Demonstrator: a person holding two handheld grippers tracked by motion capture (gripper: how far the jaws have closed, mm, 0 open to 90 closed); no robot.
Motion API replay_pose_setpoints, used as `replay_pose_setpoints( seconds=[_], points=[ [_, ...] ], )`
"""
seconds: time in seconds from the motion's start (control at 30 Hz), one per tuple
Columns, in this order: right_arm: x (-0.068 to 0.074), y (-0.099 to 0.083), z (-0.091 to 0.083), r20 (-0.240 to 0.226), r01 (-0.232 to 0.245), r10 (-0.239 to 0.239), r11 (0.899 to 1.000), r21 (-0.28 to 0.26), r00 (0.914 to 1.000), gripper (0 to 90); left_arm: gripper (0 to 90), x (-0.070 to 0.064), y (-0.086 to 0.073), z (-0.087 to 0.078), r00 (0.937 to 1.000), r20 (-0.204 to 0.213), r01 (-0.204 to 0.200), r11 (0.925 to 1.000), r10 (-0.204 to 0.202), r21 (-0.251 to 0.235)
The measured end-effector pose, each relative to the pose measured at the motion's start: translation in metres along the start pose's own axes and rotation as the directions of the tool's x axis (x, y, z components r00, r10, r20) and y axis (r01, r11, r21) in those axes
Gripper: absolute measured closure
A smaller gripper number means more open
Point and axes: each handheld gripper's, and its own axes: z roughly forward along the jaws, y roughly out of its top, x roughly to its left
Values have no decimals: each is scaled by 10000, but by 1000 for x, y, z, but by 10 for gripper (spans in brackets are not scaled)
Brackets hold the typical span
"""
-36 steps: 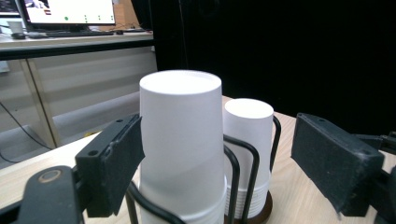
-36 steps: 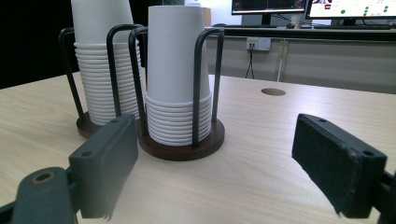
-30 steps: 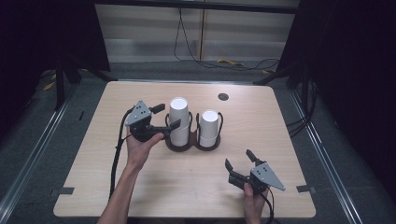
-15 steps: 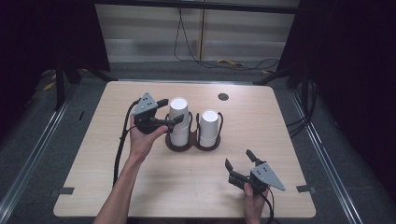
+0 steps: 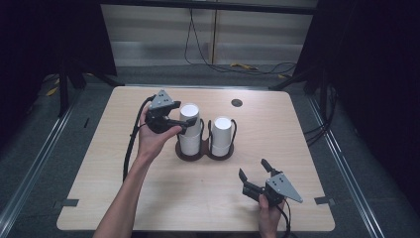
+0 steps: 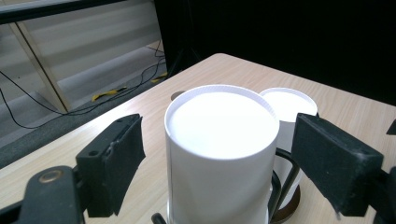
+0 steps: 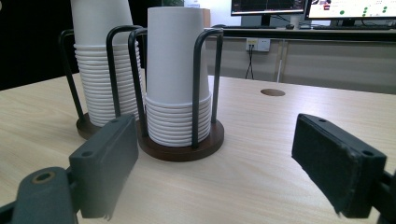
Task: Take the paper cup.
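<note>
Where left tool [image 6: 219, 158] gapes, taller cup stack [image 6: 219, 154] between jaws.

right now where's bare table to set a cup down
Free: the near-left table beside the forearm, and the right side past the cup holder. Crowded: the middle, where the left claw straddles the taller cup stack.

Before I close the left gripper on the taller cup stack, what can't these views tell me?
- Taller cup stack: left gripper view's bottom edge cuts off its lower part and holder base.
- Left gripper: high view too small to show any gap between pads and cups.
- Shorter stack: right gripper view's top edge cuts its top.
</note>
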Motion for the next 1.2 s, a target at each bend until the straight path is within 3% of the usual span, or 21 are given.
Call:
replay_pose_setpoints(
  seconds=[0.1,0.33,0.43,0.57,0.67,0.77,0.83,0.87,1.03,1.2],
  points=[
    [0,0,0,11,35,-35,10000,-20,10000,145,186,2,6,5,9996,246,-172,9975,155,684],
    [0,0,0,-12,13,-13,10000,-3,10000,145,189,3,11,10,9986,403,-400,9913,352,1252],
    [0,0,0,-15,0,0,10000,3,10000,145,189,5,12,16,9974,645,-418,9835,309,1763],
    [0,0,0,-55,-9,9,10000,28,10000,145,192,5,14,19,9964,814,-389,9772,222,2090],
    [0,0,0,-19,-24,24,10000,46,10000,145,250,6,17,20,9966,766,-451,9741,287,2216],
    [0,0,0,-68,-13,13,10000,35,10000,145,280,8,18,21,9945,915,-728,9630,505,2595],
    [0,0,0,-73,-19,19,10000,36,10000,145,286,8,17,22,9945,888,-766,9631,553,2579],
    [0,0,0,-78,-16,16,10000,43,10000,145,291,7,17,23,9954,890,-569,9654,352,2547],
    [0,0,0,-88,-13,13,10000,32,10000,145,293,8,18,24,9941,878,-863,9572,642,2763],
    [0,0,0,-70,-11,12,10000,34,10000,145,299,5,19,24,9923,946,-1031,9581,803,2673]
  ],
)
